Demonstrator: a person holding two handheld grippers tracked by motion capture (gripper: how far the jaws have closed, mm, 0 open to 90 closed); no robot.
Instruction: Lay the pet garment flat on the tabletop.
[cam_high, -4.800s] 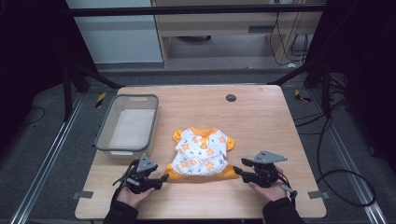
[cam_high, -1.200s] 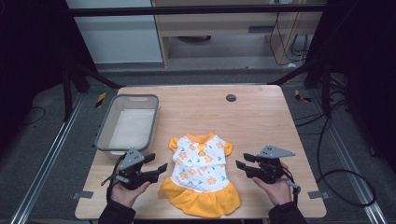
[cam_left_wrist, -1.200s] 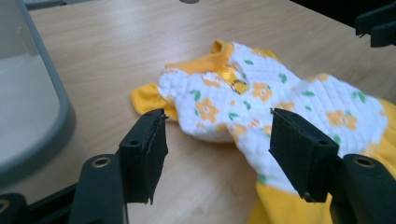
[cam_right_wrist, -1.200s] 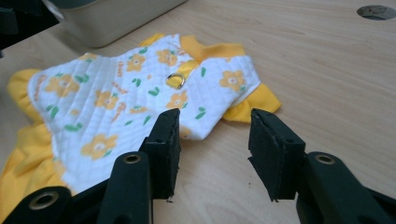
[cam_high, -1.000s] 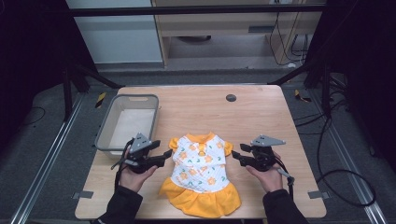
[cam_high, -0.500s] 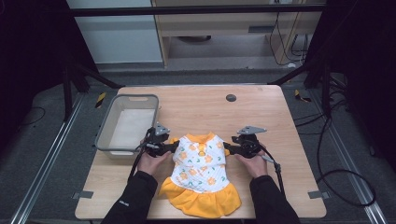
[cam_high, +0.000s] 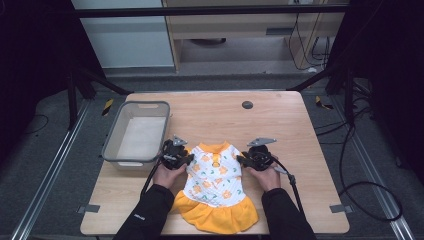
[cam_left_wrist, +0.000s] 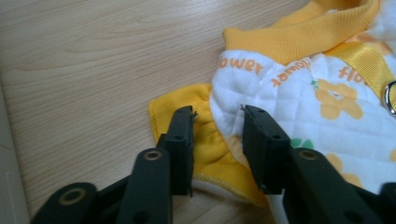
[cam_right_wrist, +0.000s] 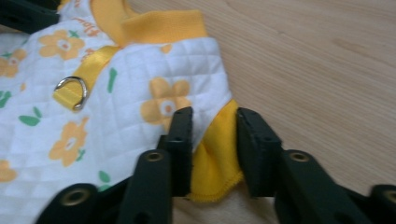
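From my seat at the near edge I see one small dress (cam_high: 216, 187) lying flat on the table (cam_high: 280, 120), orange skirt towards me, collar away; my left gripper (cam_high: 183, 157) sits at its left sleeve (cam_left_wrist: 187, 109) and my right gripper (cam_high: 246, 160) at its right sleeve (cam_right_wrist: 219, 140); in the left gripper view the jaws have just been closing and now bracket the gathered orange cuff, narrow but with cloth bunched between them, pads touching the fabric; in the right gripper view the jaws have likewise been closing and pinch the orange cuff between them; two grippers, two sleeves, one metal ring (cam_right_wrist: 72, 88) on a yellow ribbon; farther off, left of the dress, stands one grey bin (cam_high: 112, 145), nothing in it; beyond, one dark round disc (cam_high: 247, 104) in the tabletop.
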